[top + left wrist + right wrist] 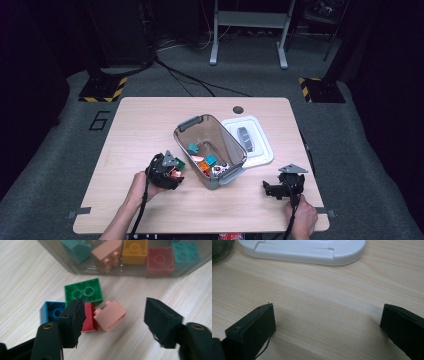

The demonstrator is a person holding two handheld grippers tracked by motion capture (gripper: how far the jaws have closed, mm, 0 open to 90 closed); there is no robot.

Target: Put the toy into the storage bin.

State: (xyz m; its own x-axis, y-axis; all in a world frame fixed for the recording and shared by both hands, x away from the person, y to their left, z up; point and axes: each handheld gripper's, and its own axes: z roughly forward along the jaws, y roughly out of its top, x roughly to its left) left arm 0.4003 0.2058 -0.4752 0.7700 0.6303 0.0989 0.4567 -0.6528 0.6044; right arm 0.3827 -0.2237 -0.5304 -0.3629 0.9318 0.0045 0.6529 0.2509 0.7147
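Writing: I read "6" (99,120) on the floor, left of the table (150,115).
Left gripper (113,315): jaws apart around pink brick (110,315), not pressing it.
Right gripper (328,322): jaws apart, nothing between.

Loose bricks (97,308) left of bin (212,142); lid (255,145) right.

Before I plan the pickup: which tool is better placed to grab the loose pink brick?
Left. The left tool already straddles the pink brick, jaws open; the right tool rests beyond the bin.

Lab: hazard-taped stands (104,90), floor cables (190,80)
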